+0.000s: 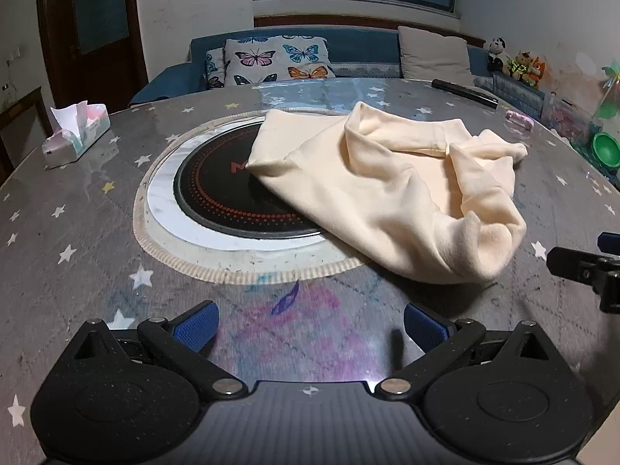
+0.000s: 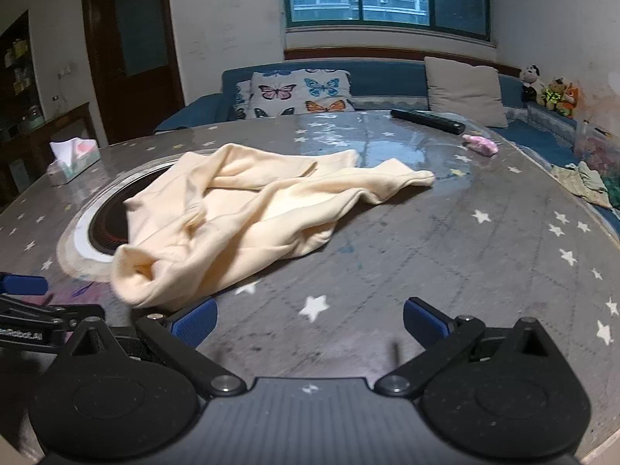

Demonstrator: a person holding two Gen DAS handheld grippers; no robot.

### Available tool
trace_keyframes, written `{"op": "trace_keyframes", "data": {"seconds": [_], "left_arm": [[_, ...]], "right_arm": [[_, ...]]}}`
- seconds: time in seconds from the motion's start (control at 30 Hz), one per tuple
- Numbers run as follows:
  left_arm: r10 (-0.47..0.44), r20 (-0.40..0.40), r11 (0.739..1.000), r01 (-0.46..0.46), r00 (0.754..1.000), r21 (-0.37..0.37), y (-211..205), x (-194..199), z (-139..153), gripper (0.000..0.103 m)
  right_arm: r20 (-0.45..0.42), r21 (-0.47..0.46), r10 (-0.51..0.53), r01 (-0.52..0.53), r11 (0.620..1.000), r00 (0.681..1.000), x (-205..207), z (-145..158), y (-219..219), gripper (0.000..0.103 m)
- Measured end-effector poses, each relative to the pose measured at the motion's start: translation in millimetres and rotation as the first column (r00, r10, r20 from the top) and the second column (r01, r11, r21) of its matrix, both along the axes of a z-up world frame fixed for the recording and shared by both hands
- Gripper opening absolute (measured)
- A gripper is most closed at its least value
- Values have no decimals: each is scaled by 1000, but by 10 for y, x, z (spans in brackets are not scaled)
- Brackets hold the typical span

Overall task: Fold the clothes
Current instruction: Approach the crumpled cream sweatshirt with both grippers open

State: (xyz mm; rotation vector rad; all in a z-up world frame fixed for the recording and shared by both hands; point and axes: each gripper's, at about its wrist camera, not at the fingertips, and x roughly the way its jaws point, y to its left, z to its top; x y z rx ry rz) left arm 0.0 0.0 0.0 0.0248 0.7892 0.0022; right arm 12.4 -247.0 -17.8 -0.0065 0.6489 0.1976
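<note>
A cream garment lies crumpled on the round table, partly over a black hotplate. In the right wrist view the garment spreads from the hotplate towards the table's middle. My left gripper is open and empty, near the table's front edge, short of the garment. My right gripper is open and empty, with its left pad close to the garment's near bunched end. The right gripper also shows at the right edge of the left wrist view.
A tissue box stands at the table's left. A black remote and a small pink object lie at the far right. A blue sofa with cushions is behind. Toys and cloth sit at the right edge.
</note>
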Motion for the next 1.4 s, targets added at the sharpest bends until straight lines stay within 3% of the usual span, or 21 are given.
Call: {"op": "trace_keyframes", "data": {"seconds": [0.17, 0.3, 0.8, 1.4], "left_arm": [[-2, -5, 1000, 2, 1000, -5, 37, -40, -19, 103], [-3, -10, 1000, 3, 1000, -9, 67, -72, -36, 103], [-10, -23, 1000, 10, 1000, -10, 8, -136, -69, 103], [-20, -25, 1000, 20, 999, -2, -6, -89, -75, 103]], "right_arm": [[9, -62, 9, -9, 998, 1000, -49, 0, 131, 103], [-4, -9, 29, -29, 1000, 1000, -144, 10, 124, 103], [-58, -35, 57, -59, 998, 997, -143, -56, 206, 103], [-64, -34, 70, -72, 997, 996, -85, -57, 252, 103]]}}
